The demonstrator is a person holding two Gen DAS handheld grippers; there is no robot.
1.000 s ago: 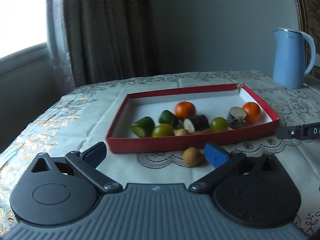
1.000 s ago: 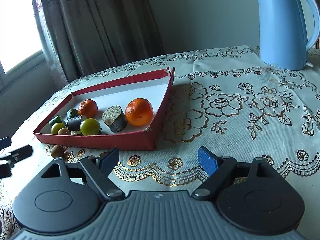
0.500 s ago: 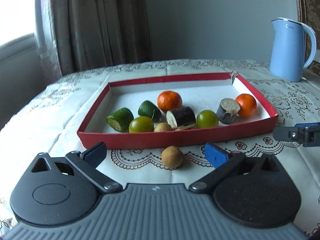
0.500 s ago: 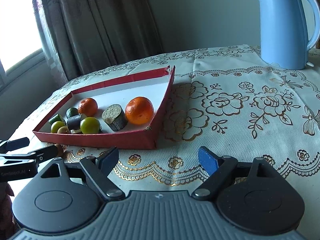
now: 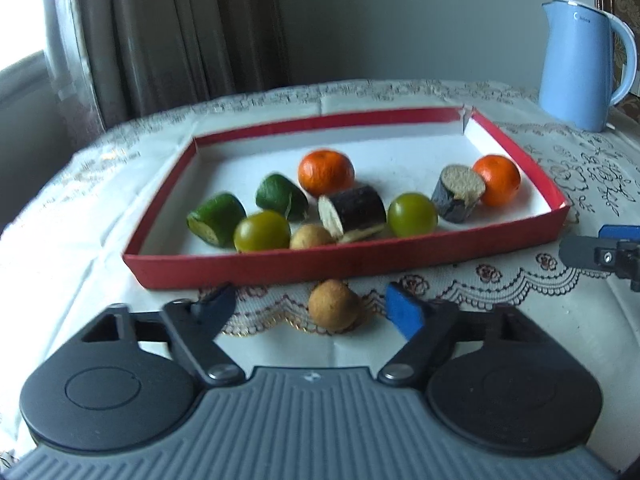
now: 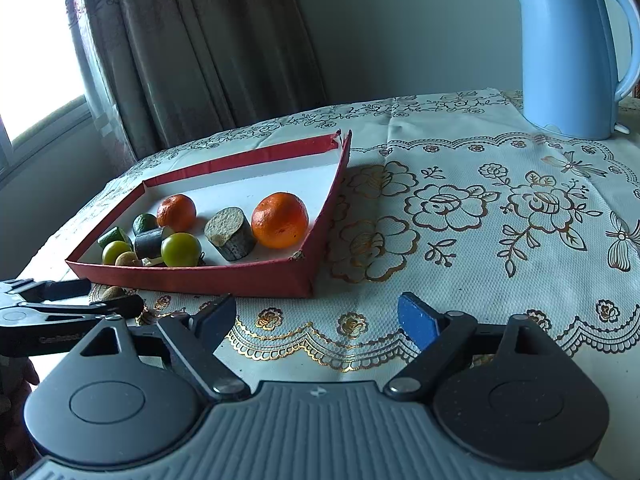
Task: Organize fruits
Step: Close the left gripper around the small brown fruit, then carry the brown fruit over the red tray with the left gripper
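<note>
A small round tan fruit [image 5: 334, 305] lies loose on the embroidered cream cloth of the surface [image 6: 460, 240], just outside the near wall of the shallow red cardboard tray [image 5: 352, 258]. The left tongs [image 5: 314, 312] have just been closing around it; the fruit sits between the pads, neither touching it. The tray wall stands right behind it. Inside lie two oranges, green fruits and dark log-like pieces. The right tongs [image 6: 320, 320] hang released over bare cloth. A light-blue electric kettle [image 6: 568, 48] stands well apart.
</note>
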